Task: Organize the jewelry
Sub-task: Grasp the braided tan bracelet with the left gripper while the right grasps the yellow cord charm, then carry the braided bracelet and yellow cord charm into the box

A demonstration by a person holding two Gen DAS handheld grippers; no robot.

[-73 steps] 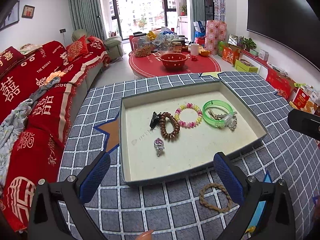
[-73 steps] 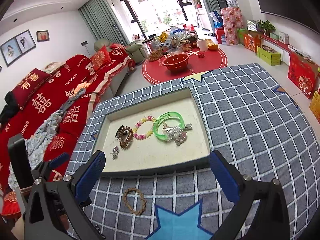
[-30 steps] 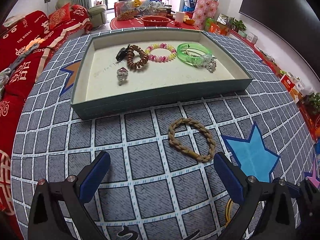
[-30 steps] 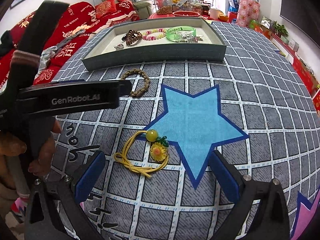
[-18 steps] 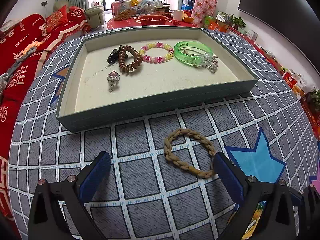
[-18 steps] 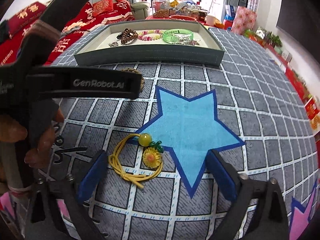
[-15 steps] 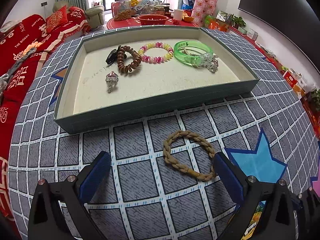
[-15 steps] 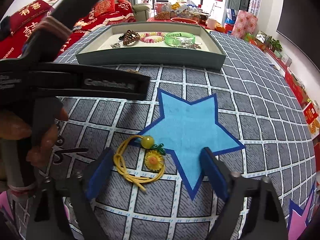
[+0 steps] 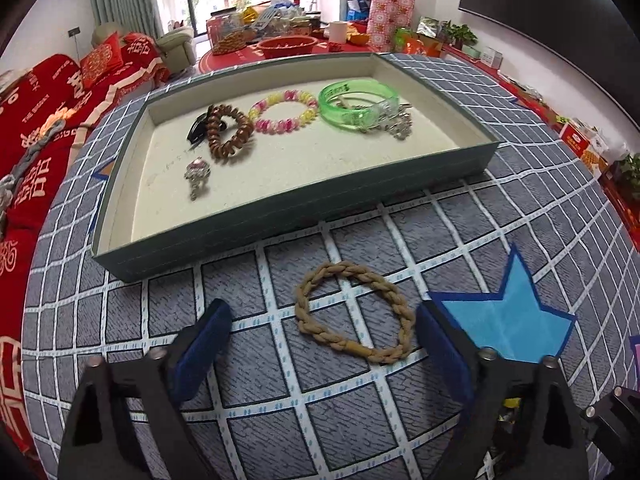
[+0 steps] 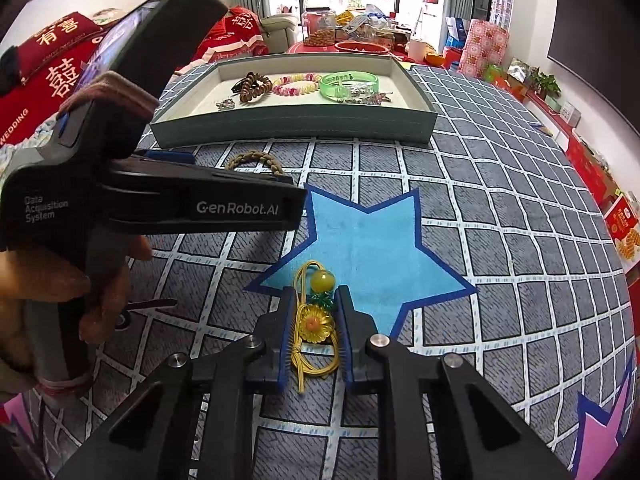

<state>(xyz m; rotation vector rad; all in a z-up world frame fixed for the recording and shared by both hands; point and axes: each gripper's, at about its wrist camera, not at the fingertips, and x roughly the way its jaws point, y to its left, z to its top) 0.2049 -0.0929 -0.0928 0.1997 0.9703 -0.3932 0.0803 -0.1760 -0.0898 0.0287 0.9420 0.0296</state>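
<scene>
A tan braided bracelet (image 9: 352, 312) lies on the checked cloth just in front of the grey-green tray (image 9: 288, 216). My left gripper (image 9: 320, 324) is open, its blue pads on either side of the bracelet. The tray holds a brown coil bracelet (image 9: 230, 132), a pink-yellow bead bracelet (image 9: 282, 114), a green bangle (image 9: 358, 104) and a silver charm (image 9: 196, 174). My right gripper (image 10: 312, 300) is shut on a yellow cord hair tie with a sunflower (image 10: 314, 326), at the blue star's lower left edge. The bracelet also shows in the right wrist view (image 10: 256, 160).
The left gripper's black body (image 10: 160, 204) crosses the left of the right wrist view, hiding part of the bracelet. The tray (image 10: 296, 120) stands at the far side of the cloth. A blue star patch (image 10: 372, 240) lies mid-cloth. A red sofa (image 9: 32, 120) stands left.
My right gripper has closed its jaws onto the yellow sunflower hair tie. My left gripper has come lower and nearer the braided bracelet, so the bracelet now lies between its pads.
</scene>
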